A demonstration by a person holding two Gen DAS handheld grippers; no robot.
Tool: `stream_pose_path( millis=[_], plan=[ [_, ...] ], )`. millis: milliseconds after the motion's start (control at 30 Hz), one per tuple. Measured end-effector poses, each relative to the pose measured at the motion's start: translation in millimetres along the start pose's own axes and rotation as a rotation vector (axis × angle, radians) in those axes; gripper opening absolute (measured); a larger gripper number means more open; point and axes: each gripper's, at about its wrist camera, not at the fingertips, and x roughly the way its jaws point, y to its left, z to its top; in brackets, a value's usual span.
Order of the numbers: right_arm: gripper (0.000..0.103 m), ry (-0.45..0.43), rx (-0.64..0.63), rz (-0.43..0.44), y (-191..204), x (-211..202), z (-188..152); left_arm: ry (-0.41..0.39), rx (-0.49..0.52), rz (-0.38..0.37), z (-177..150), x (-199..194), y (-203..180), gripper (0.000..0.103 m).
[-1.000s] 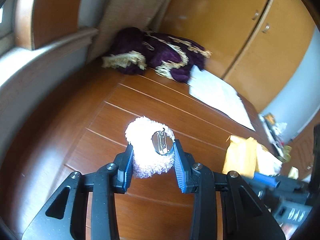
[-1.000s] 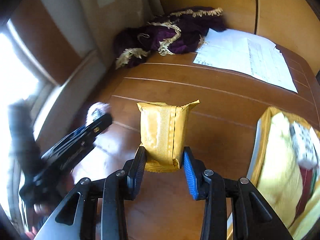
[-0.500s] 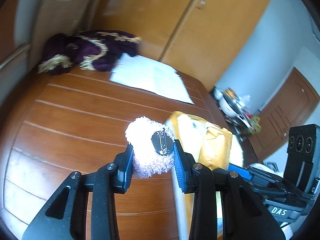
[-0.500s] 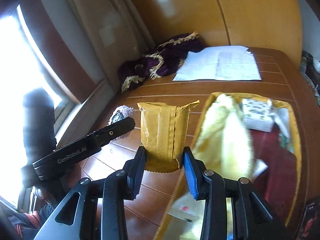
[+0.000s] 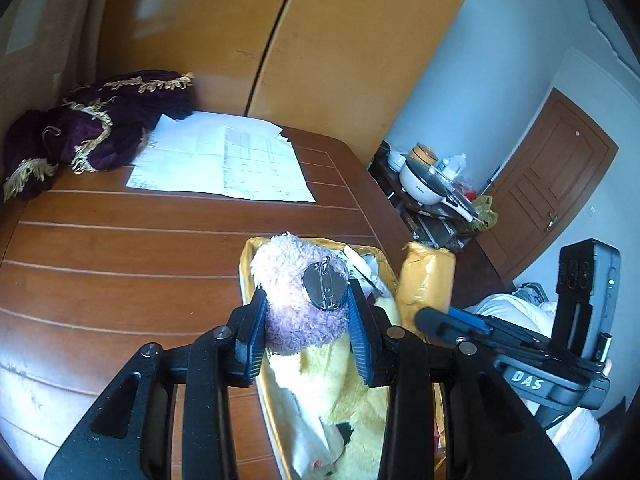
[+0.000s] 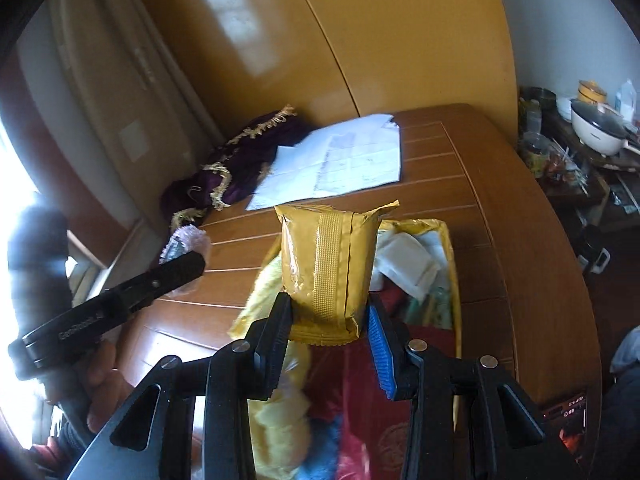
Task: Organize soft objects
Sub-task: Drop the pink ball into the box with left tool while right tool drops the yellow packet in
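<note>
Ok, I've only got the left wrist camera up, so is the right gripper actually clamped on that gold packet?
Observer: Yes. In the right wrist view the right gripper is shut on the gold packet, pinching its lower end, with the packet upright.
Operator: What's underneath it?
Observer: The open gold box. Red fabric lies in it below the packet, with something blue and fluffy at the near end.
Operator: And how does my fluffy brooch look from there?
Observer: The fluffy brooch shows only as a pale tuft past the tip of the left gripper, to the left of the yellow plush.
</note>
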Motion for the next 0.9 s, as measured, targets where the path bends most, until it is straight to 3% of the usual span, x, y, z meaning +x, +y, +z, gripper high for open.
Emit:
stream_pose_path(
  millis=[133,233,367,733,800,900],
  plan=[
    [0.039,0.07,0.002,-0.002,-5,24,-6,0.027,0.025,-0.002,4,16,-6,0.033],
    [0.038,0.071,-0.057,0.02,6,23,-15,0.045,0.036,-0.009,8,26,-9,0.033],
    [0.039,0.098,-0.069,-0.036,10,34,-21,0.08,0.051,-0.007,13,44,-12,0.034],
    [0.042,0.025,-0.034,-0.05,9,21,-27,0.21,0.038,-0.012,14,91,-5,0.034],
    [0.042,0.015,-0.014,-0.046,7,20,-27,0.212,0.042,-0.015,13,93,-5,0.038],
    [0.043,-0.001,0.01,-0.04,5,17,-26,0.224,0.006,-0.066,16,93,1,0.052]
  ],
)
